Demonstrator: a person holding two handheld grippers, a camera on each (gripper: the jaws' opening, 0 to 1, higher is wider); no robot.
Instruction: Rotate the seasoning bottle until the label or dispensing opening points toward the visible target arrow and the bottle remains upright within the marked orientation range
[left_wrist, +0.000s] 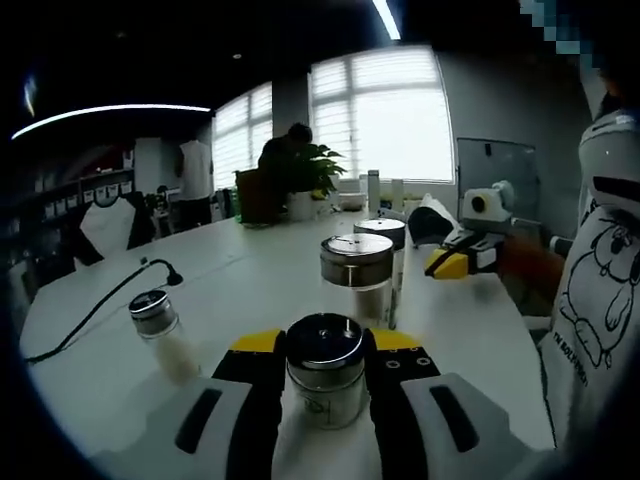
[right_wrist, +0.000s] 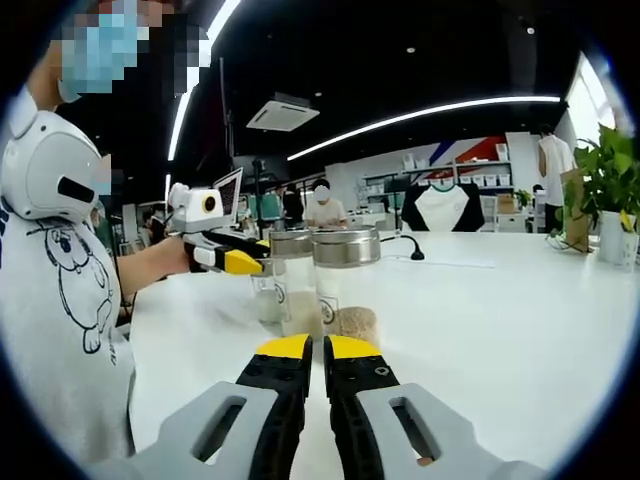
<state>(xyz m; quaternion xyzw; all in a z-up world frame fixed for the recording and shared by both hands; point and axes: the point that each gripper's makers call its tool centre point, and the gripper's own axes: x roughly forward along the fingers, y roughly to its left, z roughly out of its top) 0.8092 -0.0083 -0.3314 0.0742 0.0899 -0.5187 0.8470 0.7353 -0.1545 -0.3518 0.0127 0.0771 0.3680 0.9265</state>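
In the left gripper view a glass seasoning bottle (left_wrist: 325, 372) with a shiny metal lid stands upright on the white table (left_wrist: 250, 270). My left gripper (left_wrist: 325, 345) is shut on it, with a yellow-tipped jaw pressed against each side. In the right gripper view the left gripper (right_wrist: 232, 260) reaches in from the left, up against a cluster of bottles (right_wrist: 300, 285). My right gripper (right_wrist: 318, 348) hovers low over the table with its jaws shut on nothing. From the left gripper view it shows as a yellow-tipped right gripper (left_wrist: 452, 262) at the right.
Two more metal-lidded bottles (left_wrist: 357, 272) stand just behind the held one, and a small shaker (left_wrist: 160, 330) sits to the left. A black cable (left_wrist: 110, 300) crosses the table's left side. A potted plant (left_wrist: 310, 180) stands at the far end, with people beyond. The person's white shirt (left_wrist: 600, 290) is at the right.
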